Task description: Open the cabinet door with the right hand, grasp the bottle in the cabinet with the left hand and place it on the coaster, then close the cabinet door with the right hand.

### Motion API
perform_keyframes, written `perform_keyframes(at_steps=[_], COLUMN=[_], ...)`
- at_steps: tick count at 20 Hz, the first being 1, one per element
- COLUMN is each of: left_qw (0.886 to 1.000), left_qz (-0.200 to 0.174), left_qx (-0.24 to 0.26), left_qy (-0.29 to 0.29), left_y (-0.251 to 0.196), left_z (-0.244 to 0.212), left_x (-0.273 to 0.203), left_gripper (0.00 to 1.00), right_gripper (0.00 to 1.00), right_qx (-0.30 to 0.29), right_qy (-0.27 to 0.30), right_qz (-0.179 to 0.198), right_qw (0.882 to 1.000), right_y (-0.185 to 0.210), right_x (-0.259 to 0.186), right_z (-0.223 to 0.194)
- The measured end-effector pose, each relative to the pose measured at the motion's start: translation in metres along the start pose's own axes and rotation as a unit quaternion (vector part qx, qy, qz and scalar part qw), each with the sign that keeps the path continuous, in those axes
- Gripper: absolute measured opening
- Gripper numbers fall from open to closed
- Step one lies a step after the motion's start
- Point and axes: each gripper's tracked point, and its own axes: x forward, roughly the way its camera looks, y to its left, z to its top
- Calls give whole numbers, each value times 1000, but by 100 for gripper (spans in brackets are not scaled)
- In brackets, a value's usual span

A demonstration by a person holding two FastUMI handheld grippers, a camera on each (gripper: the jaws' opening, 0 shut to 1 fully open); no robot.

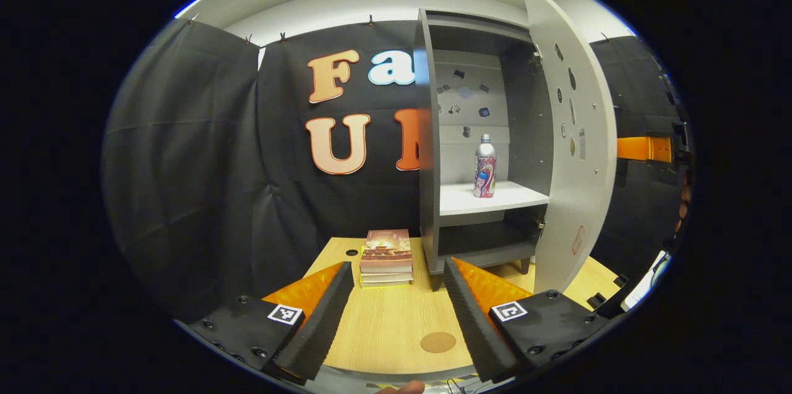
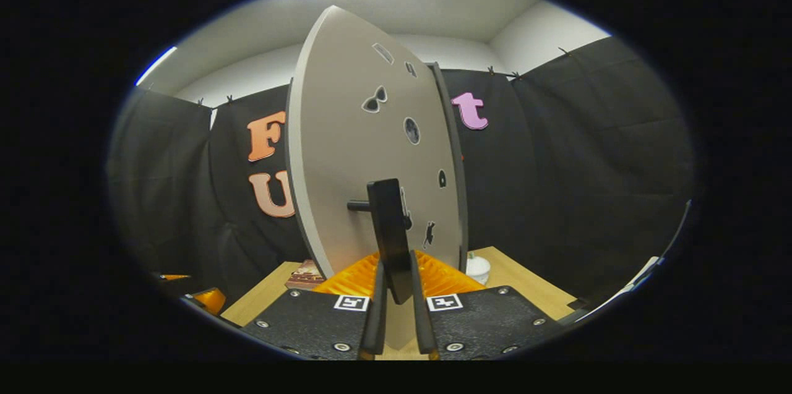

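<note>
Cabinet door (image 1: 572, 153) swung wide open, bottle (image 1: 484, 166) sitting upright on the white shelf (image 1: 495, 197) inside.

Over in the right gripper view, right gripper (image 2: 396, 313) clamped tight on the dark door handle (image 2: 390, 236), both fingers pressing its lower end. Left gripper (image 1: 393, 313) hanging back over the wooden table (image 1: 383, 326), jaws spread wide with nothing in them, well apart from the bottle. Round brown coaster (image 1: 438, 342) lying flat on the table between the fingers, near the front edge. Small stack of books (image 1: 387, 258) parked just left of the cabinet (image 1: 427, 153) base.
</note>
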Motion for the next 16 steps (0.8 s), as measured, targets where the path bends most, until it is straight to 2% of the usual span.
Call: perform_keyframes(at_steps=[3,5,9,10,12,13,15,16], left_qw=[1000,1000,1000,1000,1000,1000,1000,1000], left_qz=[5,7,5,4,3,2,2,3], left_qx=[-1,3,5,6,10,11,13,12], left_qy=[0,1,3,2,1,1,2,1], left_y=[-5,-10,-25,-28,-35,-39,-45,-48], left_z=[-1,-2,-5,-4,-4,-4,-5,-4], left_x=[-4,-6,-11,-12,-14,-15,-16,-17], left_gripper=[96,96,95,95,96,96,96,96], right_gripper=[20,13,18,14,17,13,13,8], right_qx=[-5,-11,-19,-17,-13,-12,-13,-17], right_qy=[-3,-8,-8,-8,-8,-7,-1,-1], right_qz=[1,-1,-7,-10,-15,-14,-19,-22], right_qw=[1000,1000,1000,1000,1000,1000,1000,1000], right_y=[-9,-17,-35,-39,-47,-50,-58,-64], right_x=[-3,-3,-7,-8,-8,-8,-9,-9], right_z=[1,3,3,4,5,4,3,3])
